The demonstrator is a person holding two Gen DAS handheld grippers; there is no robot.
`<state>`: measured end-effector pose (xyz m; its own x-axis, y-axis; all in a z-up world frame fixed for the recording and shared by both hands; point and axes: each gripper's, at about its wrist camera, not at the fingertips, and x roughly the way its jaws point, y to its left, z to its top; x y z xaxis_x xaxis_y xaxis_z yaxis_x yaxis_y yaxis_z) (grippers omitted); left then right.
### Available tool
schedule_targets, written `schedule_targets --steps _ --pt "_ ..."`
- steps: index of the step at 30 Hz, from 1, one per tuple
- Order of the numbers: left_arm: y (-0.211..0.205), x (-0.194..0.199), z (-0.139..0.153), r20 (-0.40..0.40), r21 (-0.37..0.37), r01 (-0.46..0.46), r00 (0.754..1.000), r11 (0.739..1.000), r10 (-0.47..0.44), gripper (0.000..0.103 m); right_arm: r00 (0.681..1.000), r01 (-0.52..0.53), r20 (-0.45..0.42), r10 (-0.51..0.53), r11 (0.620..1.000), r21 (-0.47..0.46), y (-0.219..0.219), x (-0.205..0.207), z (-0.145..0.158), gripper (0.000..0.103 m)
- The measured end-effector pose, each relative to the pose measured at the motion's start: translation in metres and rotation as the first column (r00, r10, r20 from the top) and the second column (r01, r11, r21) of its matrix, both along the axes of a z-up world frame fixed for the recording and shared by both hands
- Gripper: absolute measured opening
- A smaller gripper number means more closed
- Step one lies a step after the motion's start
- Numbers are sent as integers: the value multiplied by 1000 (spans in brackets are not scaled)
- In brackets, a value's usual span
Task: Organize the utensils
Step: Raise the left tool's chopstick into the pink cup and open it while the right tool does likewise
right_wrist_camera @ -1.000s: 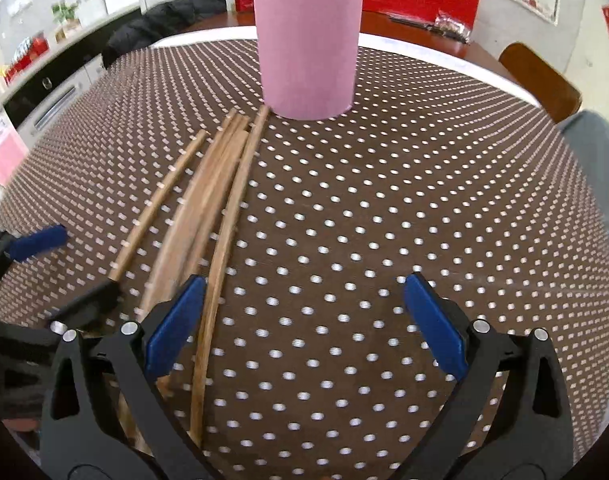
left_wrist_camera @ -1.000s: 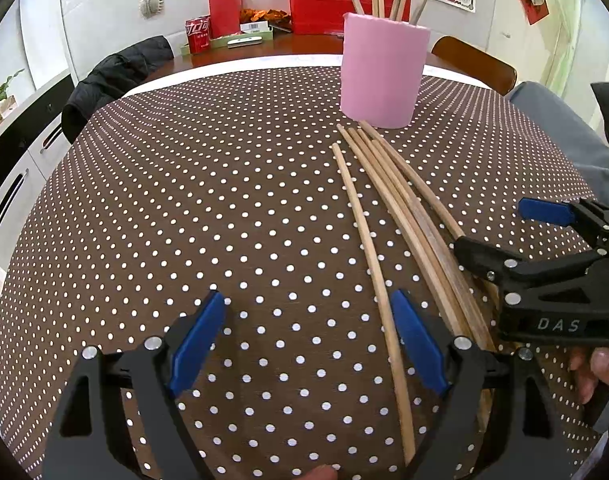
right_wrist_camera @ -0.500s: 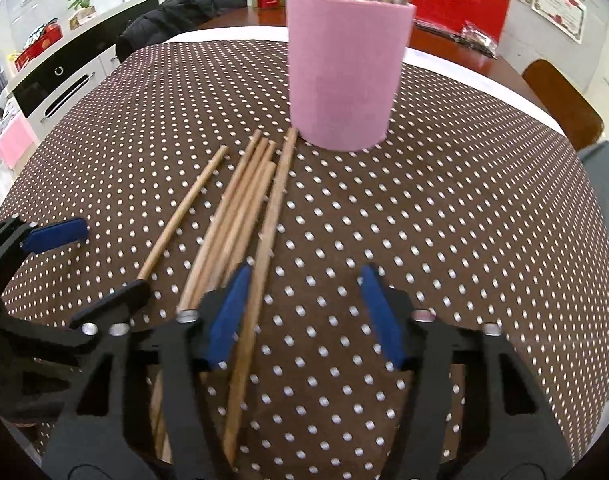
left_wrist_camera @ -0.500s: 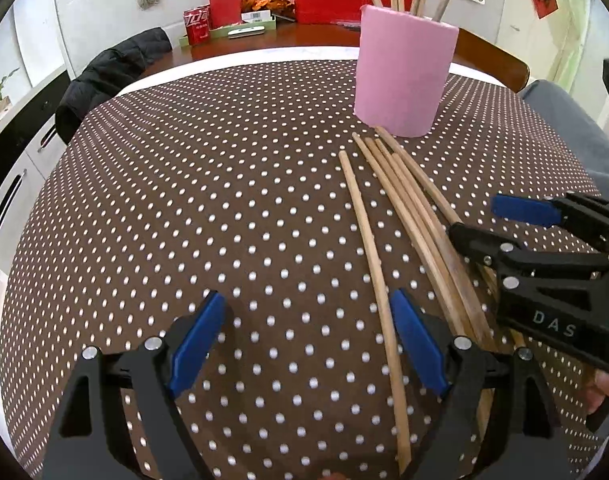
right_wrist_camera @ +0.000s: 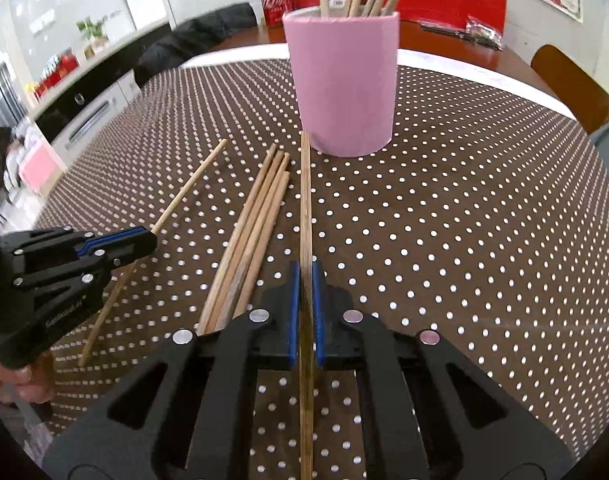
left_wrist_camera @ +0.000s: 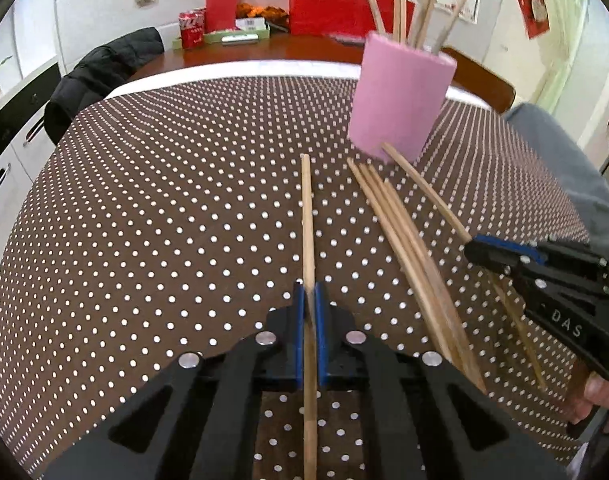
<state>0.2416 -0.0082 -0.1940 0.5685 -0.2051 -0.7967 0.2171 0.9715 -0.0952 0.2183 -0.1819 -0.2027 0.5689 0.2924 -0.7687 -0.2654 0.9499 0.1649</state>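
A pink holder (left_wrist_camera: 400, 98) (right_wrist_camera: 346, 84) with several wooden chopsticks upright in it stands on the dotted brown tablecloth (left_wrist_camera: 164, 208). My left gripper (left_wrist_camera: 309, 300) is shut on one chopstick (left_wrist_camera: 307, 216); it also shows in the right wrist view (right_wrist_camera: 120, 242). My right gripper (right_wrist_camera: 305, 280) is shut on another chopstick (right_wrist_camera: 305, 196) whose tip reaches the holder's base; it also shows in the left wrist view (left_wrist_camera: 488, 250). Several loose chopsticks (left_wrist_camera: 400, 236) (right_wrist_camera: 256, 216) lie between the two held ones.
A black jacket (left_wrist_camera: 100, 68) hangs over a chair at the far left. A wooden chair back (right_wrist_camera: 572, 88) stands at the far right. Red boxes and cans (left_wrist_camera: 192, 28) sit on the desk behind. White cabinets (right_wrist_camera: 88, 116) are at the left.
Both grippers were open over the chopsticks; now each has shut on one chopstick, and both have moved forward toward the holder.
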Motion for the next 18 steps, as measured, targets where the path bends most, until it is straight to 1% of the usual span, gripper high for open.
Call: schedule_targets --steps 2,6,11,15,16,17,18 --pt "3 -4 8 30 -27 -11 999 1000 12 5 1000 2 15 -2 999 34 -6 -8 5 6" --pt "8 -10 23 93 -83 -37 995 996 44 5 997 -12 77 3 993 114 -13 -23 23 6" --pt "9 -14 53 196 -139 -27 979 990 54 5 979 -53 203 1 967 247 -25 -40 63 6" --pt "1 -2 90 291 -153 7 956 988 38 5 953 -57 301 -40 950 308 -36 -41 95 6" --pt "-1 1 101 318 -156 16 947 988 35 5 939 -53 338 -64 944 324 -41 -40 107 6" --pt "-2 4 110 343 -160 25 939 987 32 5 930 -50 358 -78 941 335 -42 -38 114 6" --pt "-5 9 124 384 -166 41 923 985 26 5 918 -47 384 -96 937 345 -45 -35 123 6"
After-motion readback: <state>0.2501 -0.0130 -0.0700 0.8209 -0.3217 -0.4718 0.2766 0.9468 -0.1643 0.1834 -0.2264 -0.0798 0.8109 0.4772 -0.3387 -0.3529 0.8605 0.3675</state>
